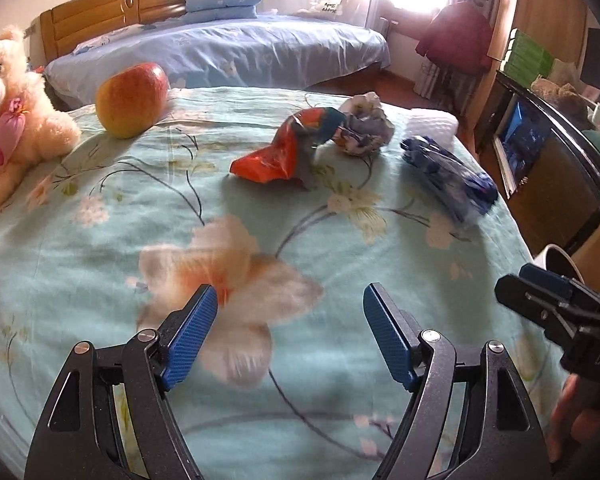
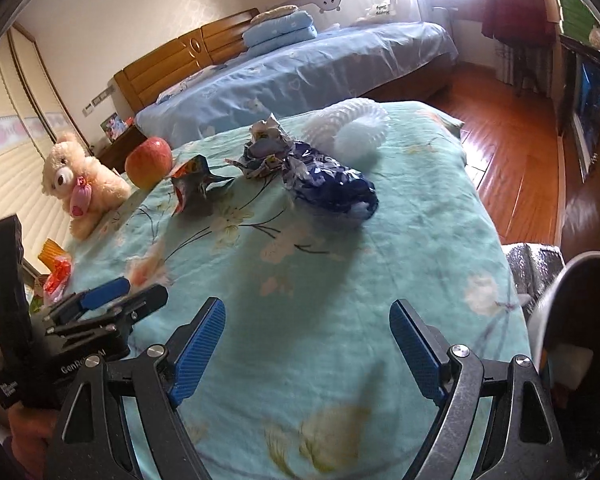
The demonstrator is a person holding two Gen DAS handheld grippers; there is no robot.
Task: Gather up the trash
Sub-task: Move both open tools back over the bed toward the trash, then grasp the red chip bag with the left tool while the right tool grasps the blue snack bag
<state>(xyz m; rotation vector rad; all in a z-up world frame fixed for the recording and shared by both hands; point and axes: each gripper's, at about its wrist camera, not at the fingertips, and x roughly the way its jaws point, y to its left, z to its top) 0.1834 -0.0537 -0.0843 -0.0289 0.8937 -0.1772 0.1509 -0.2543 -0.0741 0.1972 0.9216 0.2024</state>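
Presently, both grippers are hovering released and empty over the floral bedspread (image 2: 380, 240): left gripper (image 1: 290, 332), right gripper (image 2: 308, 344), trash lying ahead as orange wrapper (image 1: 276, 152), crumpled paper ball (image 1: 362, 128), blue packet (image 2: 332, 184) and white foam net (image 2: 352, 128). Risk: soft cloth bunching between the fingers alongside a thin wrapper, or the apple (image 1: 132, 98) and teddy bear (image 1: 12, 112) getting swept up as trash. The bin (image 2: 580, 320) is sitting at the bed's right edge, so a careless drop could be landing on the floor.

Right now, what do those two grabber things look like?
Each hand-held gripper is a black metal frame with silver round bolts and two flat blue textured pads. The left hand-held gripper shows triangular cut-outs in its arms. The right hand-held gripper looks the same. Seen from the right camera, the left one's black body carries small white lettering.
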